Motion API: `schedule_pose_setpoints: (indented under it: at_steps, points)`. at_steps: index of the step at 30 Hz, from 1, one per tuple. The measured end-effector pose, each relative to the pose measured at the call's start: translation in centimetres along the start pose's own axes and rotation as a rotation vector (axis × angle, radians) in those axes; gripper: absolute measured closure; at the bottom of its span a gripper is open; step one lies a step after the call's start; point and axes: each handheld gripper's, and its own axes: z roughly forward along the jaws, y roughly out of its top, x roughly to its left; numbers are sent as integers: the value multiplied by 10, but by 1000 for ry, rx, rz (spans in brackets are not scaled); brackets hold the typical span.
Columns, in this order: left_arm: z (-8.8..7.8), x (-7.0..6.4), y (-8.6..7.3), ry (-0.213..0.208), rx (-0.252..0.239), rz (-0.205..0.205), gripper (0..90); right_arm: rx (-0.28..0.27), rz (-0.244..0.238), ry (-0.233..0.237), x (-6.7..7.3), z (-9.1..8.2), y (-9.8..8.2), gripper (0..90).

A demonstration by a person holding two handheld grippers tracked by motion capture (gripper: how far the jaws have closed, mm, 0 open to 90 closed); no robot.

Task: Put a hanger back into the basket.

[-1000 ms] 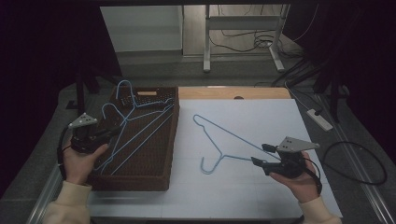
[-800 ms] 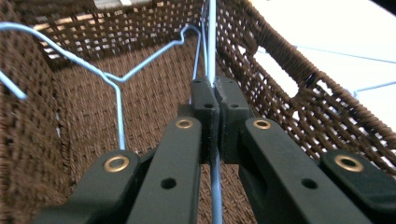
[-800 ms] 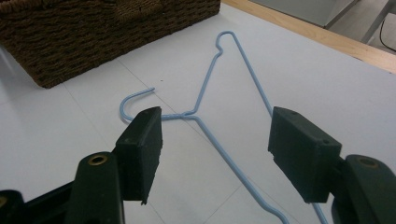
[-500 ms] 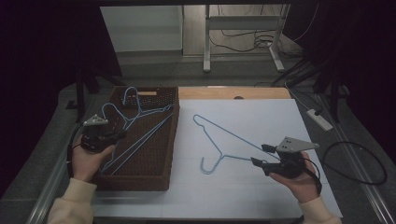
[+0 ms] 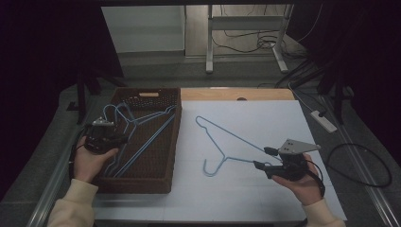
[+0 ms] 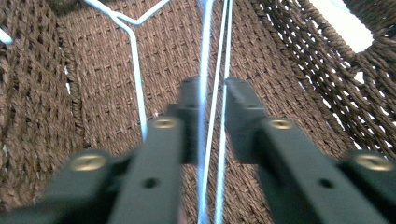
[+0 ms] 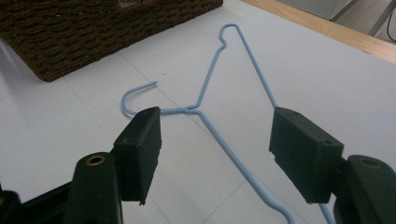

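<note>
A brown woven basket (image 5: 142, 182) stands at the left of the white table top, with several light blue wire hangers (image 5: 142, 142) lying inside. My left gripper (image 5: 120, 138) reaches in over its left rim. In the left gripper view its jaws have just been opening, and my left gripper (image 6: 212, 88) now stands open with blue hanger wires (image 6: 202, 56) running loose through the gap above the basket floor (image 6: 289, 70). Another blue hanger (image 5: 223, 156) lies flat on the table. My right gripper (image 5: 262, 158) hovers open by its lower arm, jaws astride the wire (image 7: 201, 109).
A wooden strip (image 5: 236, 93) runs along the table's far edge. A white power strip (image 5: 324, 120) and a looped black cable (image 5: 359, 165) lie off the right side. The basket's corner (image 7: 93, 32) stands to the left of the table hanger.
My left hand has moved right and down at the basket, the hangers have settled lower inside it, and the left jaws have parted. The right hand and the table hanger have not moved.
</note>
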Motion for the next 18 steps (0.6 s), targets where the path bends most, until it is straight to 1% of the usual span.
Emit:
schedule_pose_setpoints:
  at_steps: [3,5,8,9,11,13,15,18]
  points:
    - [-5,0,0,1,-41,-1,543,1,3,0,0,0,0,349]
    - [-9,-1,0,-7,-64,-3,489,2,3,-1,0,0,0,349]
    - [-16,-3,-1,-54,-104,-5,422,3,2,0,0,0,0,348]
    - [-20,-5,-1,-72,-123,2,403,4,2,1,0,0,0,348]
    - [-24,-9,-2,-98,-146,10,384,6,0,1,0,1,0,348]
    - [-29,-15,-3,-125,-186,21,379,6,1,0,0,1,0,348]
    - [-33,-21,-4,-150,-212,29,376,7,3,-2,0,1,-1,348]
    - [-37,-32,-4,-193,-228,54,365,8,5,-3,-1,1,-1,347]
